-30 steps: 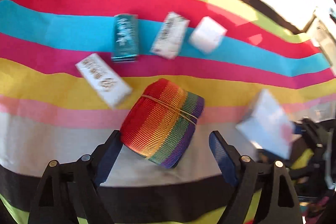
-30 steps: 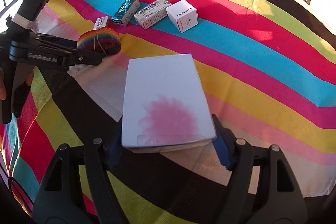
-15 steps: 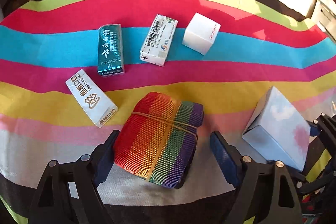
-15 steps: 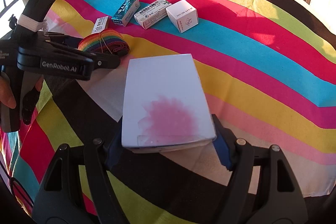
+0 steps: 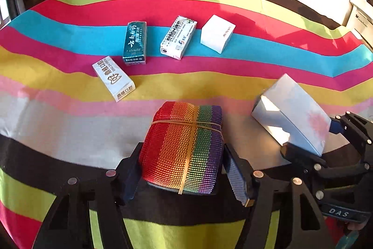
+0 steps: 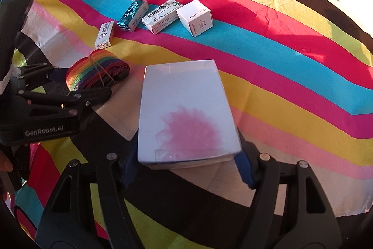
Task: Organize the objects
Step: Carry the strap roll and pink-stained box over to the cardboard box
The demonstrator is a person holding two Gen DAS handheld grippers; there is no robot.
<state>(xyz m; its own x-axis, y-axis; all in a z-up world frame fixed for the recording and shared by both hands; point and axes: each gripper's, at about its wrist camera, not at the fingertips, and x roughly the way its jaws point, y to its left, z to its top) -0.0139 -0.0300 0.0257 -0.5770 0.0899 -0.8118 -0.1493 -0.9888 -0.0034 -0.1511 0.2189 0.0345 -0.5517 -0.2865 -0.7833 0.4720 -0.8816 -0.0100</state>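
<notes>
A rolled rainbow strap (image 5: 184,148) bound with a rubber band lies on the striped cloth. My left gripper (image 5: 184,167) is shut on it, jaws pressing both sides. It also shows in the right wrist view (image 6: 98,72), with the left gripper (image 6: 77,90) around it. My right gripper (image 6: 186,165) is shut on a white box with a pink flower print (image 6: 186,113). That box shows in the left wrist view (image 5: 293,113) at the right, held just above the cloth.
Several small boxes lie in a row on the blue and magenta stripes: a white one (image 5: 114,78), a teal one (image 5: 135,42), a white printed one (image 5: 178,37), a white cube (image 5: 218,33). Windows stand beyond the table's far edge.
My left gripper has moved forward around the rainbow strap and closed on it. The right gripper with the white box has hardly moved.
</notes>
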